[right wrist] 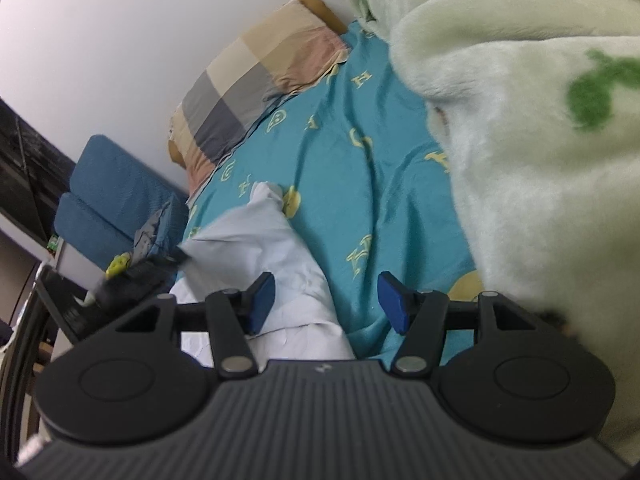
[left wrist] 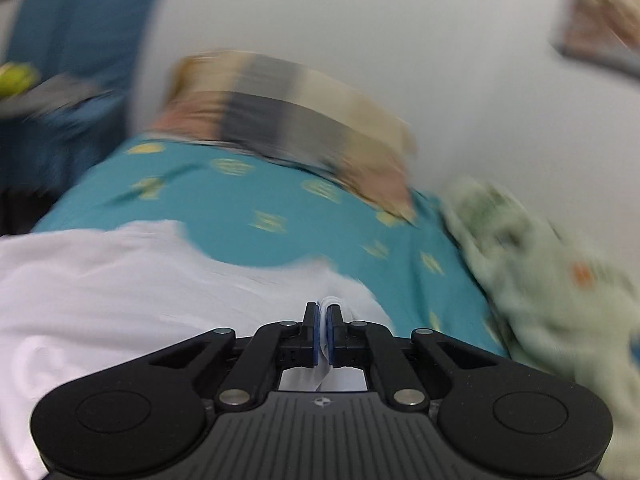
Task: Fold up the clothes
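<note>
White cloth (left wrist: 120, 280) of a garment lay spread over the near part of a teal bedsheet (left wrist: 248, 196) printed with yellow figures. In the left wrist view the left gripper (left wrist: 323, 316) had its two blue-padded fingers pressed almost together, a thin fold of that white cloth pinched between them and showing again below, inside the frame of the tool. This view was smeared by motion, so finer detail of the fabric could not be made out.

In the right wrist view the right gripper (right wrist: 326, 300) stood with its jaws wide apart and nothing between them. Its left pad (right wrist: 262, 300) hung over the crumpled white cloth (right wrist: 256, 240), while its right pad (right wrist: 394, 302) hung over bare teal bedsheet (right wrist: 360, 152); whether either pad touched the surface beneath could not be told.

Farther up the bed a checked pillow (right wrist: 256, 84) in beige, grey and pink lay against a pale wall (right wrist: 120, 32). A fluffy pale-green blanket (right wrist: 540, 160) with green and blue marks was heaped along the right side of the bed, close beside the right gripper. To the left of the bed stood a blue cushioned seat (right wrist: 112, 200), with a small yellow-green object (right wrist: 118, 266) near its foot, too small to identify.
</note>
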The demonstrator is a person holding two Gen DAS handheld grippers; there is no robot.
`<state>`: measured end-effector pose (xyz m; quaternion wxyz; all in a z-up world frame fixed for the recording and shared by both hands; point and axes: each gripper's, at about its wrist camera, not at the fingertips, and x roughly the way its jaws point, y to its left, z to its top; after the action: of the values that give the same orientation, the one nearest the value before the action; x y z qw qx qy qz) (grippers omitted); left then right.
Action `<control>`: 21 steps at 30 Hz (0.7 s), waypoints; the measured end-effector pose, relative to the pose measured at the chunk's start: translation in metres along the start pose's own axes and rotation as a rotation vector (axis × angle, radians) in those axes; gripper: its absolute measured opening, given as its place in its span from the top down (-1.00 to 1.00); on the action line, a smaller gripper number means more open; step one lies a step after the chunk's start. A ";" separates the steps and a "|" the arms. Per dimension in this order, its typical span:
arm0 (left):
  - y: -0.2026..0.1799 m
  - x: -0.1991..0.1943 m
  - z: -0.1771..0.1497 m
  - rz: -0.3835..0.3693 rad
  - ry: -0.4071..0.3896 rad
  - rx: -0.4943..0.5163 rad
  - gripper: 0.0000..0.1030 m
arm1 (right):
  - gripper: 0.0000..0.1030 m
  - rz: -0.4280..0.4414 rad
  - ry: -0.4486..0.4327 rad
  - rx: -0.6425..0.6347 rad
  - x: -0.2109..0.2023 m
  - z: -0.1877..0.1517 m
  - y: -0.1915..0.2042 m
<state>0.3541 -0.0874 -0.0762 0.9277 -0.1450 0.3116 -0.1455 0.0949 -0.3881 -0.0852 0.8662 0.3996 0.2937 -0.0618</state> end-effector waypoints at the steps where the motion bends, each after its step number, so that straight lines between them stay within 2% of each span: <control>1: 0.012 0.005 0.007 0.037 0.000 -0.043 0.92 | -0.17 0.000 0.004 -0.004 0.001 0.000 0.001; 4: 0.045 0.021 0.024 0.148 0.003 -0.151 0.92 | -0.17 0.002 0.018 -0.017 0.006 -0.001 0.002; 8: 0.072 0.046 0.027 0.242 0.055 -0.167 0.91 | -0.17 0.003 0.035 -0.034 0.011 -0.003 0.005; 10: 0.079 0.051 0.020 0.241 0.070 -0.191 0.89 | -0.17 0.004 0.044 -0.042 0.014 -0.003 0.006; 12: 0.082 0.051 0.013 0.227 0.093 -0.206 0.76 | -0.17 0.005 0.053 -0.051 0.017 -0.004 0.007; 13: 0.083 0.049 0.010 0.218 0.106 -0.210 0.57 | -0.17 0.005 0.058 -0.055 0.019 -0.004 0.008; 15: 0.083 0.031 0.004 0.189 0.109 -0.226 0.41 | -0.17 0.008 0.069 -0.070 0.021 -0.006 0.010; 17: 0.083 0.010 -0.002 0.158 0.106 -0.246 0.07 | -0.17 0.016 0.083 -0.094 0.023 -0.009 0.016; 21: 0.081 -0.035 -0.023 0.078 0.129 -0.345 -0.04 | -0.17 0.029 0.081 -0.132 0.016 -0.014 0.025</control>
<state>0.3276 -0.0050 -0.1045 0.8722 -0.2799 0.3962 -0.0629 0.1098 -0.3591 -0.0846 0.8789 0.3479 0.3261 -0.0133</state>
